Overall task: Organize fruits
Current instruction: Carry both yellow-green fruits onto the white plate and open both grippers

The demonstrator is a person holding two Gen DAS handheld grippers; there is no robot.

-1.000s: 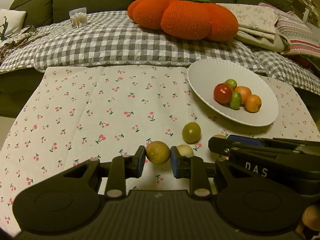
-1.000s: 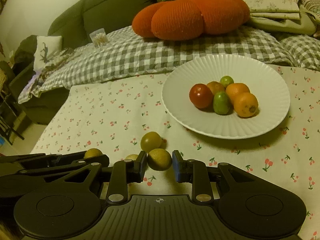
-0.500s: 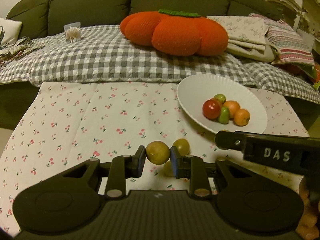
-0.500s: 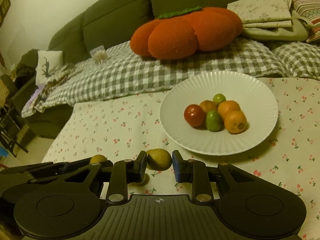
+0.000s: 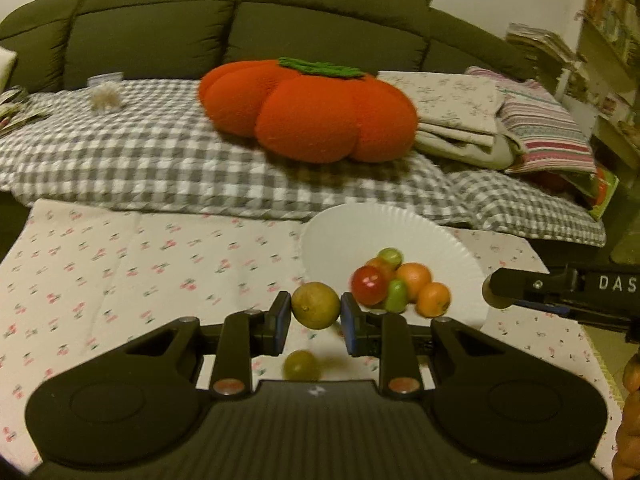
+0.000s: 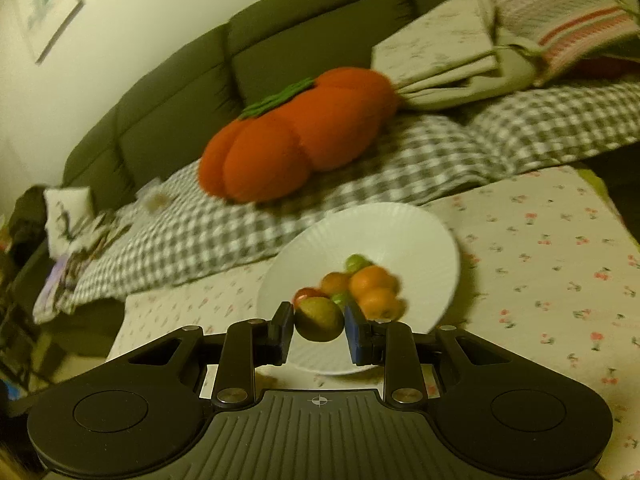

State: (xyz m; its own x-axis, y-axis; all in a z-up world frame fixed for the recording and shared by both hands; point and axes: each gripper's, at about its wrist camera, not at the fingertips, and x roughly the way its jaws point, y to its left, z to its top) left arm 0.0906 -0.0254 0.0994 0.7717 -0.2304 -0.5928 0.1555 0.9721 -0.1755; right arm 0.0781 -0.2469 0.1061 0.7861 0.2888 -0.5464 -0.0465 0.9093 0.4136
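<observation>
My left gripper (image 5: 315, 312) is shut on a yellow-green round fruit (image 5: 315, 305) and holds it above the cherry-print tablecloth, just left of the white plate (image 5: 352, 236). The plate holds a red fruit (image 5: 368, 283), two oranges and small green fruits. One green fruit (image 5: 301, 365) lies on the cloth under the left gripper. My right gripper (image 6: 318, 322) is shut on another yellow-green fruit (image 6: 319, 319), held over the near rim of the plate (image 6: 384, 228). The right gripper also shows at the right edge of the left wrist view (image 5: 560, 288).
A sofa behind the table carries a checked blanket (image 5: 140, 152), a big orange pumpkin cushion (image 5: 308, 112) and folded blankets (image 5: 500, 120). The table's right edge (image 6: 608, 208) lies beyond the plate.
Both grippers have lifted with their fruits and moved toward the plate. The right gripper has swung over the plate's near rim and tilted. One green fruit stays on the cloth.
</observation>
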